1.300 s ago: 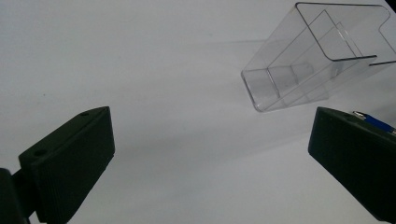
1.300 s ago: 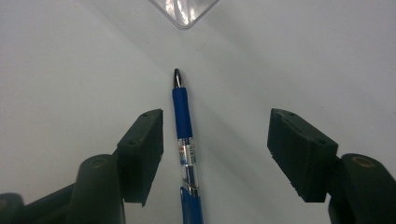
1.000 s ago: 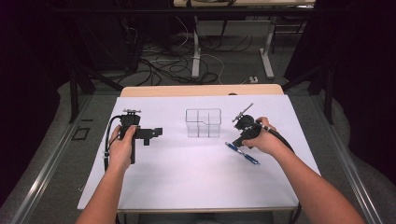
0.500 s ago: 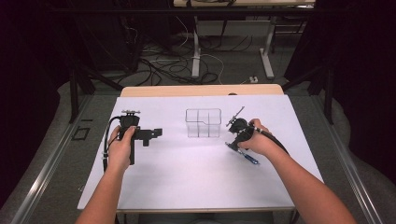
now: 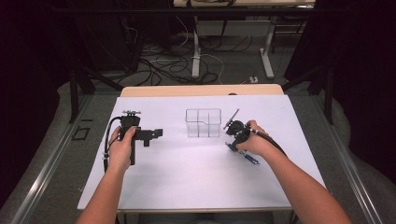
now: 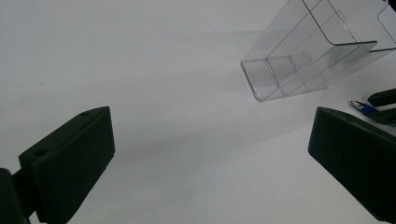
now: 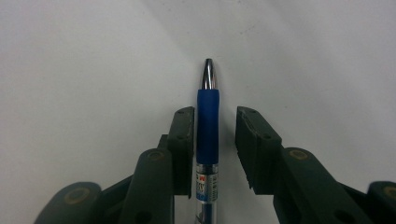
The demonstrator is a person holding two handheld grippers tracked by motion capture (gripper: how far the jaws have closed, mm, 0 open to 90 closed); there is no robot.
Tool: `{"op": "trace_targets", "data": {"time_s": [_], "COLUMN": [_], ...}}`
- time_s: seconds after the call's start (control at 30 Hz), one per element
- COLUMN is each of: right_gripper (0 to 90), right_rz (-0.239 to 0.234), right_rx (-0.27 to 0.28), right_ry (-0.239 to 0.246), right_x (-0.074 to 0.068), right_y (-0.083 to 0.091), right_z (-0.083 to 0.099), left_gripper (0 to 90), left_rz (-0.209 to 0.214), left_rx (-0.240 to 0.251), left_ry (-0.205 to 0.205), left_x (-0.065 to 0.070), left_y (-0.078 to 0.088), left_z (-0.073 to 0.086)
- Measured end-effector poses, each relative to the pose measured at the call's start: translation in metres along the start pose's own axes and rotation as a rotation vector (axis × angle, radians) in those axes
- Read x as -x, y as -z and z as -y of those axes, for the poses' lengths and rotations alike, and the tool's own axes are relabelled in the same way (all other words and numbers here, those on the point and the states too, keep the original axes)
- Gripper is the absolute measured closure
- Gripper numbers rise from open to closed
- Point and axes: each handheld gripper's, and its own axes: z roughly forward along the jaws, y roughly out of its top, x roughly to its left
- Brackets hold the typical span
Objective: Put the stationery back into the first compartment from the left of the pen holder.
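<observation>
The pen (image 7: 207,135), light, stiff and slick, lies flat on the desk (image 5: 196,172) right of the clear box (image 5: 203,123), between the right gripper's (image 7: 214,140) just-closing, not yet pinching fingers at its rubber sleeve, the best hold; the left gripper's (image 6: 210,163) fingers are spread.

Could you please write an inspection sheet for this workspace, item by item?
Surface: white table, clean.
Job's things: blue pen lying flat; clear box with compartments, upright, nothing inside.
Clutter: nothing seen.
Grippers: left gripper open, nothing between its jaws; right gripper closing around the pen, left jaw touching, a gap at the right jaw.
Cables: one black cable from the left gripper.
Surroundings: dark floor with loose cables behind the table.
</observation>
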Motion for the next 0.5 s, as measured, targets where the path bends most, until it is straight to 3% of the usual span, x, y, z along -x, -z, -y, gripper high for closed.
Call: {"op": "trace_targets", "data": {"time_s": [0.13,0.23,0.5], "right_gripper": [70.9,72.3,78.2], "right_rz": [-0.006,0.011,-0.038], "right_rx": [0.024,-0.011,-0.008], "right_ry": [-0.026,-0.014,-0.017], "right_x": [-0.0010,-0.0005,0.0018], "right_y": [-0.0034,-0.0009,-0.0018], "right_z": [0.0008,-0.0005,-0.0004], "left_gripper": [0.5,0.5,0.5], "left_rz": [0.001,0.002,0.003], "left_rx": [0.000,0.004,-0.014], "left_ry": [-0.004,-0.007,-0.016], "left_x": [0.0003,0.0006,0.0001], "left_y": [0.0002,-0.0005,0.0005], "left_z": [-0.0003,-0.0001,-0.0007]}}
